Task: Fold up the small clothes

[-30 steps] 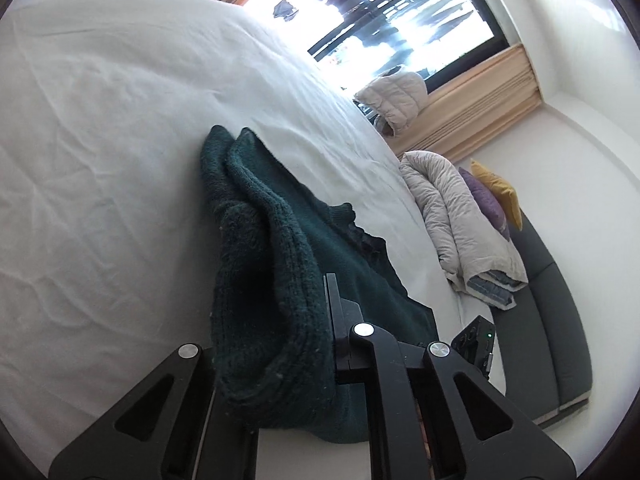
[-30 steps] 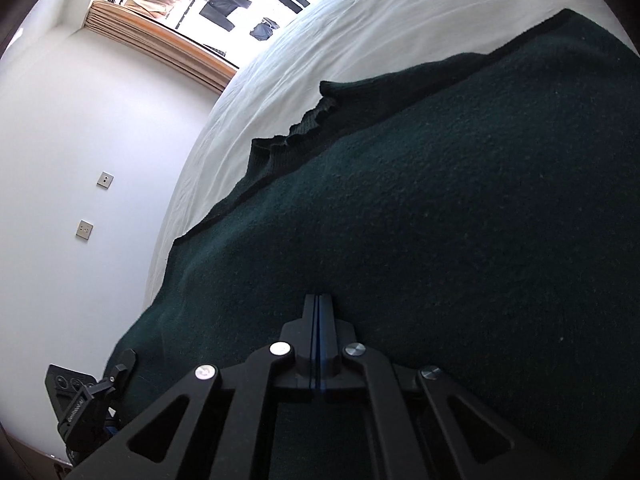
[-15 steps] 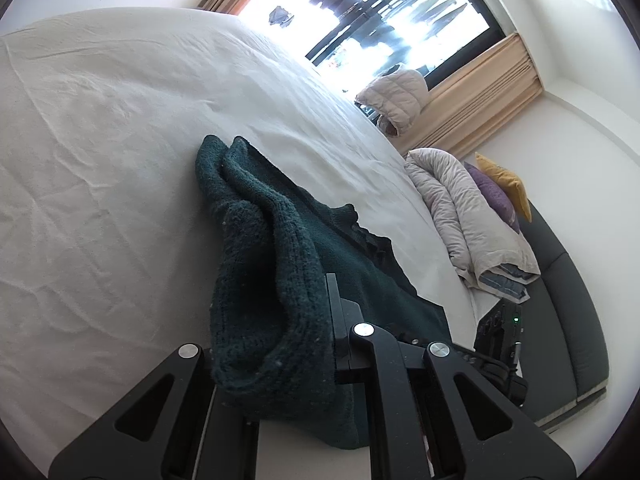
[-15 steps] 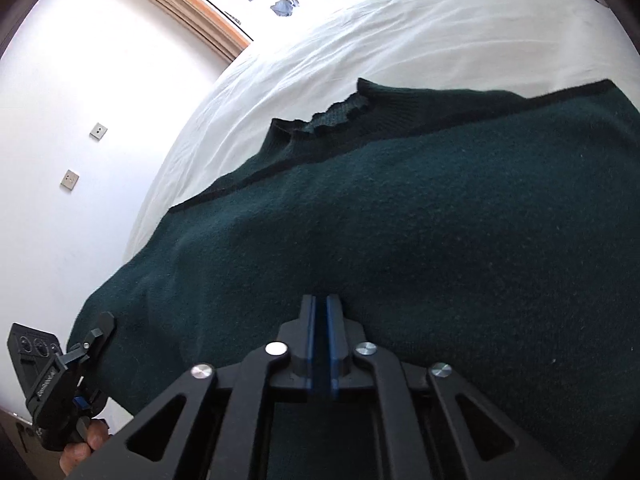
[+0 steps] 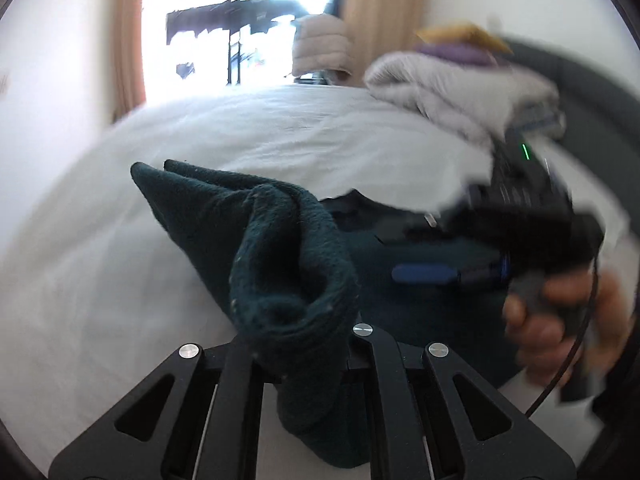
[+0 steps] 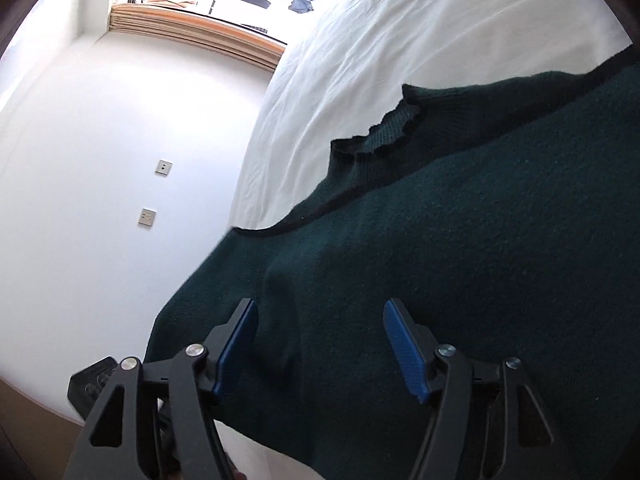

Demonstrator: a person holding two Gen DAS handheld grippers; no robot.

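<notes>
A white bed (image 6: 360,32) filled both views, and the dark green sweater (image 6: 460,240) lay across it, its long axis running from lower left to upper right of the right wrist view. The right gripper (image 6: 320,340) hung just over the cloth, jaws opening, nothing pinched. Only the left view showed the left gripper (image 5: 308,360) clamped on a bunched edge, low centre.

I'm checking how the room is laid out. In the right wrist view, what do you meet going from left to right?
Wall with two switch plates → white bed sheet → ruffled collar of the dark green sweater.
</notes>
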